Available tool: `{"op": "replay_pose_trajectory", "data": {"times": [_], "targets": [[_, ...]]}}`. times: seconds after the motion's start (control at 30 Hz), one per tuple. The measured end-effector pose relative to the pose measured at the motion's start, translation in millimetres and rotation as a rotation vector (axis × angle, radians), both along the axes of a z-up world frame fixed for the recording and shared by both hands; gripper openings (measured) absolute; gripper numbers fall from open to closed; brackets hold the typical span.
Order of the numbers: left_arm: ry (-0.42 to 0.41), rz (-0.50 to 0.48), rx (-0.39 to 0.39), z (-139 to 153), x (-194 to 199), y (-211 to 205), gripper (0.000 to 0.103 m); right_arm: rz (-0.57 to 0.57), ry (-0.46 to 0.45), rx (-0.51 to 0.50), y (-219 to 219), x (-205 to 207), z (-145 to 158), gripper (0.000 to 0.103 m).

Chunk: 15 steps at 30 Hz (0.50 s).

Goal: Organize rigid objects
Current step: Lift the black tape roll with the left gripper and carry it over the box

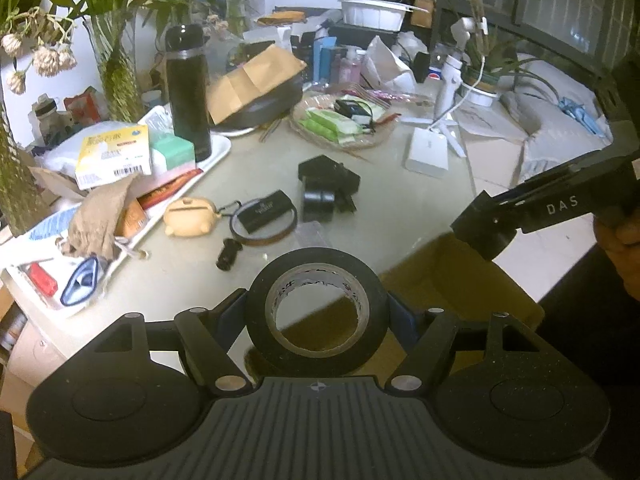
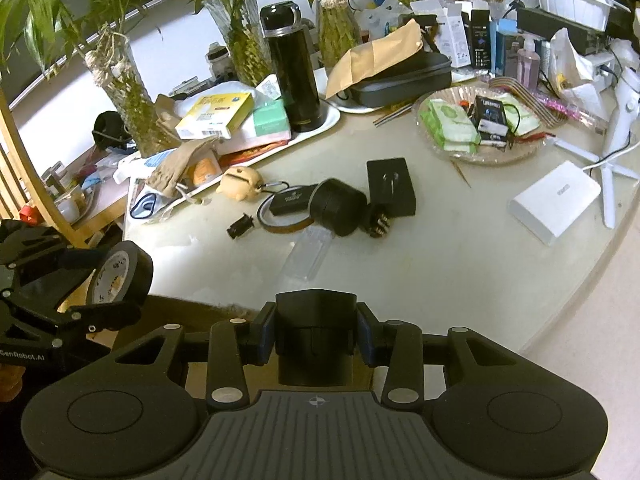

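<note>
Black tape roll (image 1: 316, 312) sits pinched between the pads of the left gripper (image 1: 316, 316), hanging over an open cardboard box (image 1: 460, 280) below the table (image 1: 400, 216) edge. Beside it, the right gripper (image 2: 316, 332) clamps a small black case (image 2: 316, 332). Judging by this, each should be lowered well inside the box before the jaws spread, so neither bounces out.

You face a pale round table (image 2: 460, 264) set against a white wall (image 1: 24, 92), with glass vases of green stalks (image 2: 132, 92) along its far edge, a dark barred window (image 1: 568, 4) beyond, and a pale floor (image 2: 592, 320) beside it
</note>
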<state>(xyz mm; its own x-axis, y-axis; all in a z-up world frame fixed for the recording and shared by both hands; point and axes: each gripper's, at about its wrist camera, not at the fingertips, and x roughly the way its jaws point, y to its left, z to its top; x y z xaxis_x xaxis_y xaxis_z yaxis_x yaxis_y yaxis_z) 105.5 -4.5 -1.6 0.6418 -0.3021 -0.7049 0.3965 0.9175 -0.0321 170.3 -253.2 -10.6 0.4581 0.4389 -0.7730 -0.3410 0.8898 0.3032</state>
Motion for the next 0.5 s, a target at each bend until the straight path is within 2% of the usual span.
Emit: {"op": "replay_pose_trajectory", "data": {"times": [0.5], "targets": [[0.078,-0.019,0.019,-20,-10,-11,0.073,0.026,0.050,0.003,11,-16,-16,0.043]]}}
